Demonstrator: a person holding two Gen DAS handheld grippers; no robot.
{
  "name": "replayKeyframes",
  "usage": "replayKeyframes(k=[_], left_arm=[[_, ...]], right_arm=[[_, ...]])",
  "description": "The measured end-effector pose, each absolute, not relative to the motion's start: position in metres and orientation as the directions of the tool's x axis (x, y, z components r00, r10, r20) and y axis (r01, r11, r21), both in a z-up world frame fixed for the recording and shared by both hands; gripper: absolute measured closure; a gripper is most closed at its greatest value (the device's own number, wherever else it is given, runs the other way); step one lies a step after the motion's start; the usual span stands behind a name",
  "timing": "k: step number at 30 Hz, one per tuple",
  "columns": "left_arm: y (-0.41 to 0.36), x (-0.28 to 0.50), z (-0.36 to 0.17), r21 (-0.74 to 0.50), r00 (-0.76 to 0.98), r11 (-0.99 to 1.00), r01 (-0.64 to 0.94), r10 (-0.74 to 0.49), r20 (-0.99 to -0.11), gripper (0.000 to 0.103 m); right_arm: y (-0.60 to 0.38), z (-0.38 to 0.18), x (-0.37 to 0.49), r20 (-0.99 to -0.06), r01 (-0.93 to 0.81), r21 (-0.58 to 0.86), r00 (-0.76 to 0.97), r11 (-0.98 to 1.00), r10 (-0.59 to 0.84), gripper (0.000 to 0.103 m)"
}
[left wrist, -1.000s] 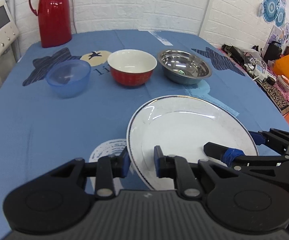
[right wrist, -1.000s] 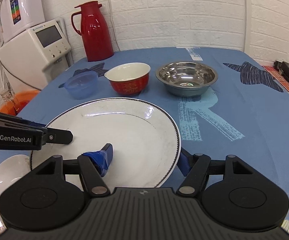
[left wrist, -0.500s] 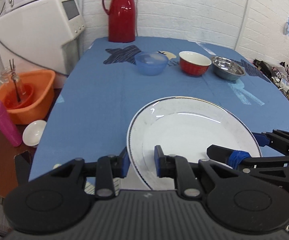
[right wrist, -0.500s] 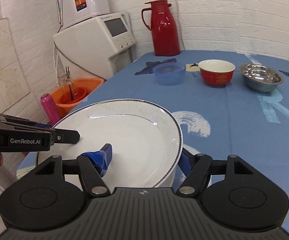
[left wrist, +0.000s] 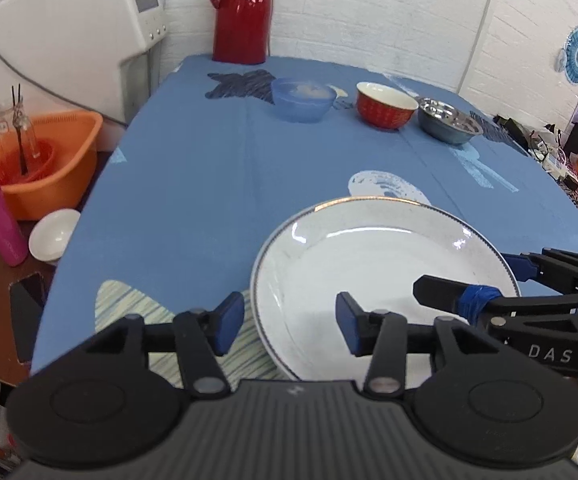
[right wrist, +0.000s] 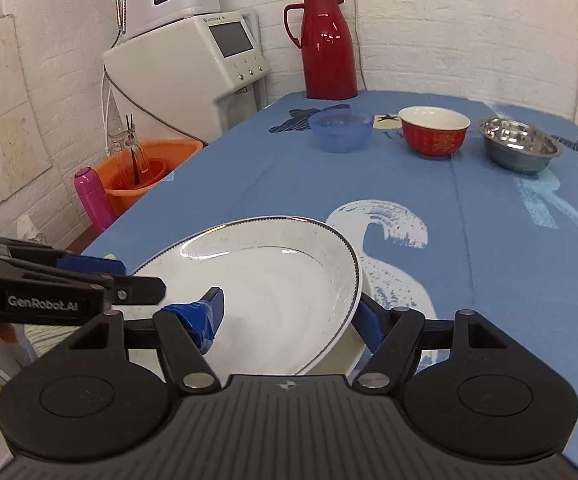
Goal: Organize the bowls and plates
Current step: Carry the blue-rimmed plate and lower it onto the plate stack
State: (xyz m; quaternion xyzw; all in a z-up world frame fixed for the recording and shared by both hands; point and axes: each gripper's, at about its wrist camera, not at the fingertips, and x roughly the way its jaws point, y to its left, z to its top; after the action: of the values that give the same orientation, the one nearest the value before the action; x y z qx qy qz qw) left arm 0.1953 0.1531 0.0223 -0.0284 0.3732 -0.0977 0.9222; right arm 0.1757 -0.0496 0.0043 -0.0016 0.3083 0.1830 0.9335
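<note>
The large white round plate with a thin dark rim line sits at the near end of the blue-clothed desk, its near edge close to the desk's front. In the right wrist view the plate looks tilted, its right rim raised over something pale that I cannot make out.

The left gripper has its jaws wide apart, straddling the plate's left rim without touching it: one blue pad lies outside the rim, the other over the white well. The right gripper also straddles the plate, one taped pad over the well and the other under the right rim; the gap looks too wide for a firm pinch, though I cannot tell whether the lower pad touches.

Well apart at the far end stand a translucent blue plastic bowl, a red ceramic bowl with a white inside and a shiny steel bowl in a row, with a tall red thermos jug behind them.

The step in hand seems to be setting this plate down and letting go. Next, I judge, both grippers should back off along the rim without dragging it, then reach for the bowls to gather them.
</note>
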Motion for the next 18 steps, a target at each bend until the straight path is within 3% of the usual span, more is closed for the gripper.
replayKeyframes(k=[6,12,18], left_arm=[[0.156,0.194,0.043,-0.096,0.74,0.985,0.144,-0.172,-0.65,0.052],[0.147,0.204,0.046,-0.101,0.734,0.984,0.144,-0.175,-0.657,0.051],[0.134,0.214,0.049,-0.125,0.723,0.978,0.166,-0.207,-0.659,0.051]], right_arm=[[-0.056,0.004,0.181,-0.579,-0.348,0.142,0.731,0.927,0.362,0.046],[-0.052,0.009,0.173,-0.632,-0.448,0.061,0.675,0.892,0.382,0.047],[-0.088,0.016,0.161,-0.577,-0.386,0.153,0.712,0.91,0.4,0.047]])
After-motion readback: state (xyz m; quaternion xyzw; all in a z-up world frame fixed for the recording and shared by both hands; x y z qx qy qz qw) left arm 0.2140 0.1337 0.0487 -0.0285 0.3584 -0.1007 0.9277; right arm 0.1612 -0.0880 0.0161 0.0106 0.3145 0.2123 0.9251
